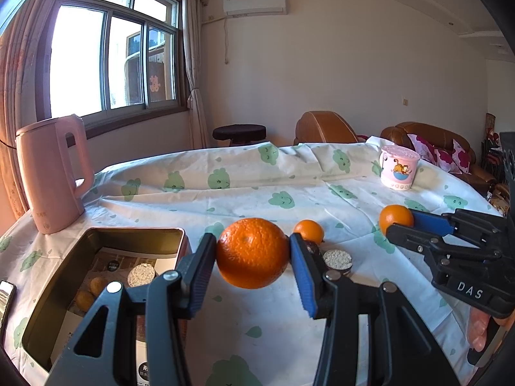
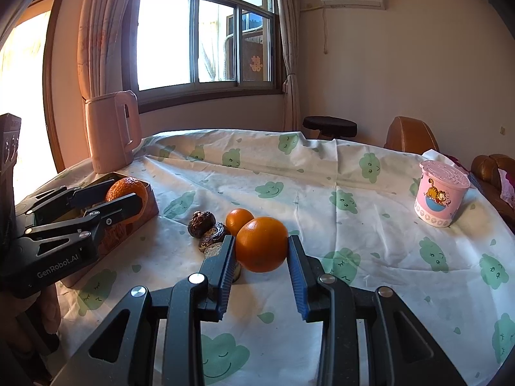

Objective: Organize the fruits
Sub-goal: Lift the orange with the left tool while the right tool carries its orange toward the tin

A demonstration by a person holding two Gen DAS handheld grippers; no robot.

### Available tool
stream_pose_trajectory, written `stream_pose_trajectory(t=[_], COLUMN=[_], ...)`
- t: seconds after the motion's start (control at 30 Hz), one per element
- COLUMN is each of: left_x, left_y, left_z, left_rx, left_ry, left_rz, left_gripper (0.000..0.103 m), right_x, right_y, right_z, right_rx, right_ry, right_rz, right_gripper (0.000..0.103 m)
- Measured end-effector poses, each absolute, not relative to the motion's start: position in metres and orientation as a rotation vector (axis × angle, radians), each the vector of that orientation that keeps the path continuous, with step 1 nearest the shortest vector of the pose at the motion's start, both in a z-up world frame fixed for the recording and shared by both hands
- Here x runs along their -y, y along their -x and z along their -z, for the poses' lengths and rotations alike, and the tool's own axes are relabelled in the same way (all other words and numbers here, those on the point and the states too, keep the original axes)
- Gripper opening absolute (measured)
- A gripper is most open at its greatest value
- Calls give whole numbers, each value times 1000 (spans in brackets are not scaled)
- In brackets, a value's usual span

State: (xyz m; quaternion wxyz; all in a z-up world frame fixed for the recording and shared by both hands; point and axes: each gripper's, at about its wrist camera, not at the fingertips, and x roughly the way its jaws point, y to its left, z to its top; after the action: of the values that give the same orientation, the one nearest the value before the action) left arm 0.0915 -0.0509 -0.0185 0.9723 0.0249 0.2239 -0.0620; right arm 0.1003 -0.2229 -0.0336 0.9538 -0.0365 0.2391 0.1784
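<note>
My left gripper (image 1: 252,244) is shut on a large orange (image 1: 252,257), held off the cloth just right of an open metal tin (image 1: 64,276). In the right wrist view that gripper (image 2: 124,193) and its orange (image 2: 128,183) hang over the tin's near corner (image 2: 151,206). My right gripper (image 2: 261,241) is shut on a medium orange (image 2: 261,247) low over the table; the left wrist view has this gripper (image 1: 402,222) and its orange (image 1: 394,215) at the right. A small orange (image 2: 238,220) (image 1: 309,230) lies loose between them, beside dark dried fruits (image 2: 202,222).
The tin holds a round rice cake (image 1: 141,275), small brown pieces and printed paper. Another rice cake (image 1: 337,259) lies on the cloth. A pink kettle (image 1: 51,177) stands back left, a cartoon mug (image 2: 441,197) back right. A phone (image 1: 6,299) lies at the left edge.
</note>
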Motion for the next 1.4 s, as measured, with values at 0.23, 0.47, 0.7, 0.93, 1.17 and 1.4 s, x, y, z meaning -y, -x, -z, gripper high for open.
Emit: stream_pose_trajectory(t=[0.23, 0.47, 0.7, 0.93, 1.17, 1.4], left_x=[49, 46, 45, 44, 41, 39], left_y=[-87, -83, -80, -75, -69, -66], left_z=[16, 15, 14, 12, 10, 9], left_rx=[-428, -404, -388, -360, -327, -314], left_ry=[-43, -36, -34, -27, -20, -11], left_rz=[116, 110, 107, 97, 75, 58], left_gripper=[49, 49, 49, 49, 49, 49], right_x=[224, 225, 226, 226, 225, 227], right_y=[-97, -93, -89, -85, -80, -73], right_z=[32, 30, 29, 27, 25, 23], right_rx=[-465, -439, -418, -389, -362, -318], right_ry=[73, 72, 75, 78, 86, 89], right_rz=[-360, -356, -351, -345, -334, -330], right_gripper=[34, 34, 34, 34, 34, 34])
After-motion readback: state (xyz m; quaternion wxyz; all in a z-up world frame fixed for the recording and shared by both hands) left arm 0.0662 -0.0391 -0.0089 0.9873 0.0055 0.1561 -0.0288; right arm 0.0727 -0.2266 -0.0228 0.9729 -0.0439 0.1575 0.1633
